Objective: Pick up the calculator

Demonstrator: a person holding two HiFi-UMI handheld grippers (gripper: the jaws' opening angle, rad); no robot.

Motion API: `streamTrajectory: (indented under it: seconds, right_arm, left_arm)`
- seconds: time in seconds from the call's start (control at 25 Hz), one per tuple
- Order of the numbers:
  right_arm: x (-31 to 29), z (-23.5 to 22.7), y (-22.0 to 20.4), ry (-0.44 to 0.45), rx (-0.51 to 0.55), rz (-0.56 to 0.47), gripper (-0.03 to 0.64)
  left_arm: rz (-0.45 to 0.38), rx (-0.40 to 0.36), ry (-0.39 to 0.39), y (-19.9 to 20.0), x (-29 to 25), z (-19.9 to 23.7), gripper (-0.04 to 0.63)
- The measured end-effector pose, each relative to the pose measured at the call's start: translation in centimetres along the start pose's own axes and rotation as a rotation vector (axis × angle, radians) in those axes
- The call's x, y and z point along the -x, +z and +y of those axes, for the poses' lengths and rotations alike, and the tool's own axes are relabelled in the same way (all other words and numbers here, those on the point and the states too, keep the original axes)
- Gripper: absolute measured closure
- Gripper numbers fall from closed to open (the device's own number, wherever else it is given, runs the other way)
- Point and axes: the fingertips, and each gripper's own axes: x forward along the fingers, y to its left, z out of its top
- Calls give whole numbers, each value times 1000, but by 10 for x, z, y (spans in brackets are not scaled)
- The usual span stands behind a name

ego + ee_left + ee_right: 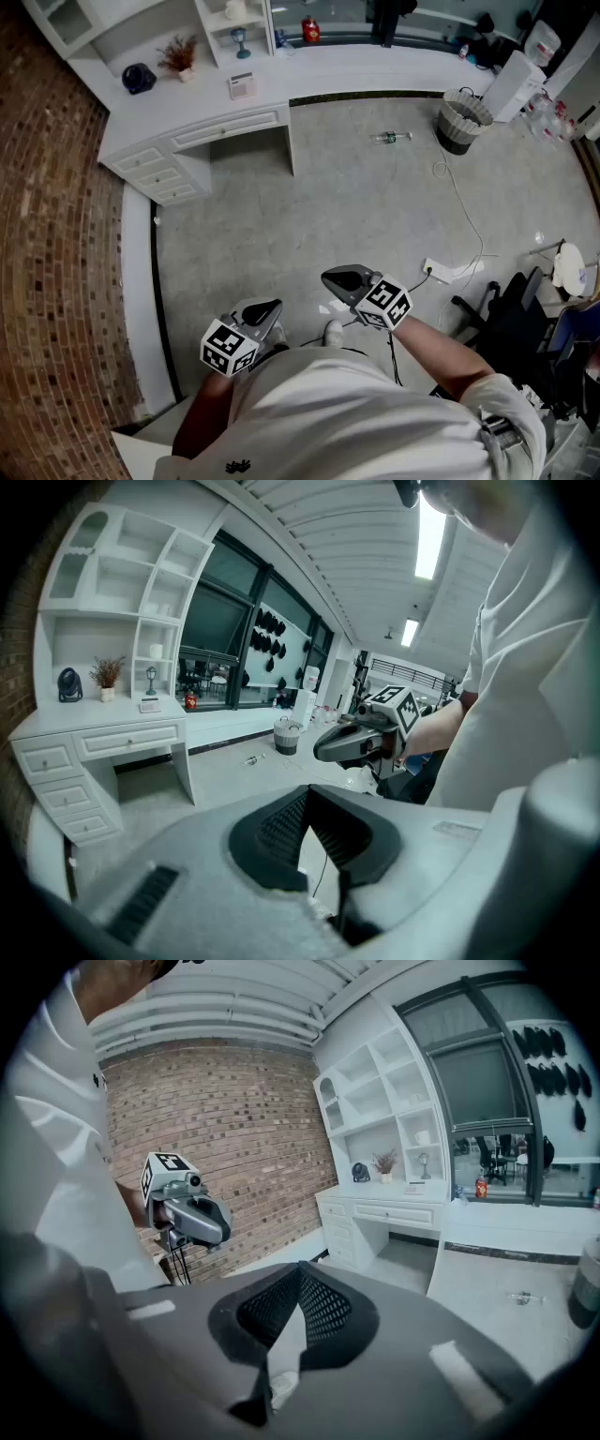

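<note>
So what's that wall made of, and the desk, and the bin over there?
Wall: brick, rough and matt; you can see reddish-brown blocks with mortar lines. Desk: probably painted wood, smooth white, with panelled drawers. Bin: looks woven, maybe wicker or plastic, with ribbed sides.

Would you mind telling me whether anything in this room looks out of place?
A bottle lies on its side on the open floor, left of the waste basket, like dropped litter. A white cable also trails loose across the floor nearby.

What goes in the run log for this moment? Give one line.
left gripper: shut, empty | right gripper: shut, empty | calculator: on desk, untouched
</note>
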Motion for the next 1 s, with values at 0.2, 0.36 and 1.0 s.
streamTrajectory:
  seconds: [0.2,0.36,1.0]
  right_arm:
    - [-42,11,16,-10,1,18,607]
    - [-88,27,27,9,12,41,607]
    - [-200,34,61,33,-16,70,604]
  left_arm:
    - [-25,-11,-23,-7,27,33,591]
    - [-51,-5,-8,-16,60,68,591]
    - [-133,53,-44,0,113,214,349]
